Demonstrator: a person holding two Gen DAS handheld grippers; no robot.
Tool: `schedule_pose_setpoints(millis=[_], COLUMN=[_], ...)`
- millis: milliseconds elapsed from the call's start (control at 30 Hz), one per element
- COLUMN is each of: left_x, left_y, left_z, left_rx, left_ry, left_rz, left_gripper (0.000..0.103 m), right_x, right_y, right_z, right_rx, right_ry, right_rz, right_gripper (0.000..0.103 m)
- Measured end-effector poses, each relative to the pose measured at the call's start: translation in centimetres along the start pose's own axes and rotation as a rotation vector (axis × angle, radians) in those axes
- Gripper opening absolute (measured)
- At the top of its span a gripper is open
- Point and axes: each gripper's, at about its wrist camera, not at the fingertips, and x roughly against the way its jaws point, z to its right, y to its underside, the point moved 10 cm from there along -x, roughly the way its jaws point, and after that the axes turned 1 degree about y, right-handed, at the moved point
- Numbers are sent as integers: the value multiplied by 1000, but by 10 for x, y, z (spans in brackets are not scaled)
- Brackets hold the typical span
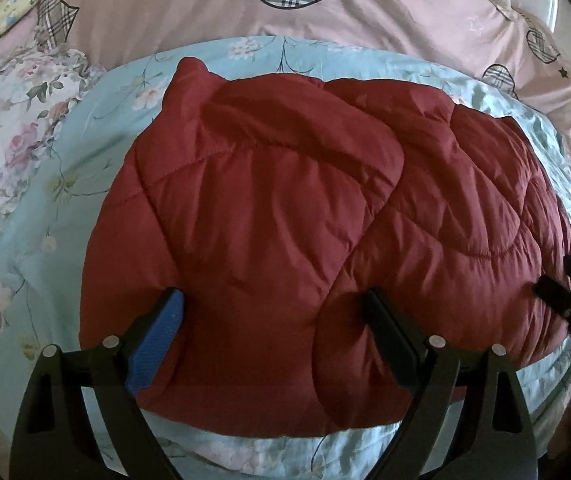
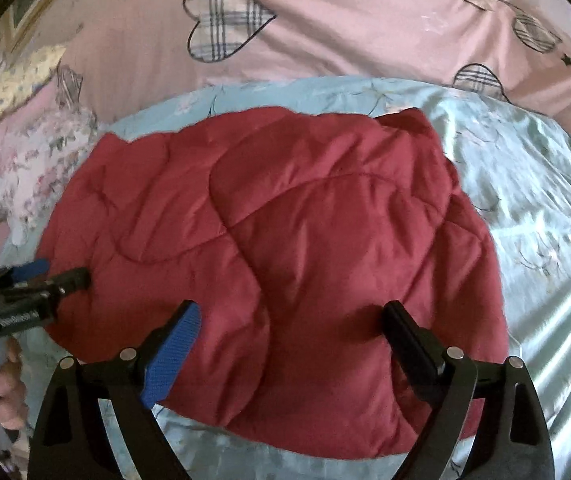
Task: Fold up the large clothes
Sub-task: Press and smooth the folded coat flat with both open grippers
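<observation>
A dark red quilted puffer jacket [image 1: 285, 220] lies folded into a compact bundle on a light blue floral quilt [image 1: 45, 208]; it also shows in the right wrist view [image 2: 285, 240]. My left gripper [image 1: 273, 308] is open, its fingers spread over the jacket's near edge, holding nothing. My right gripper [image 2: 291, 320] is open too, over the jacket's near right part. The right gripper shows at the right edge of the left wrist view [image 1: 565, 292]. The left gripper shows at the left edge of the right wrist view [image 2: 57, 278], beside the jacket's left edge.
A pink duvet with plaid hearts [image 1: 205, 4] lies behind the blue quilt [image 2: 525, 200]. A floral pillow or cloth [image 1: 9, 144] sits at the left, and a yellow floral cloth [image 1: 1, 12] at the far left. A hand [image 2: 1, 384] holds the left gripper's handle.
</observation>
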Motion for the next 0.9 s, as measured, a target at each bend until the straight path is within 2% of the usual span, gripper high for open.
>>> schedule_pose_setpoints(millis=[67,267,900], left_x=[-6,-15,-20], left_y=[-2,-1,0], left_z=[0,-1,1], left_rx=[-7,0,-4], left_ry=[4,19,2], left_rz=[-10,-15,11], left_gripper=[95,98,100], right_x=[-11,-23,-21], right_y=[0,-2,3], right_z=[7,27,26], right_rx=[-9,-83,-72], right_ry=[25,7,11], right_rz=[-15,-30,7], right_gripper=[93,94,94])
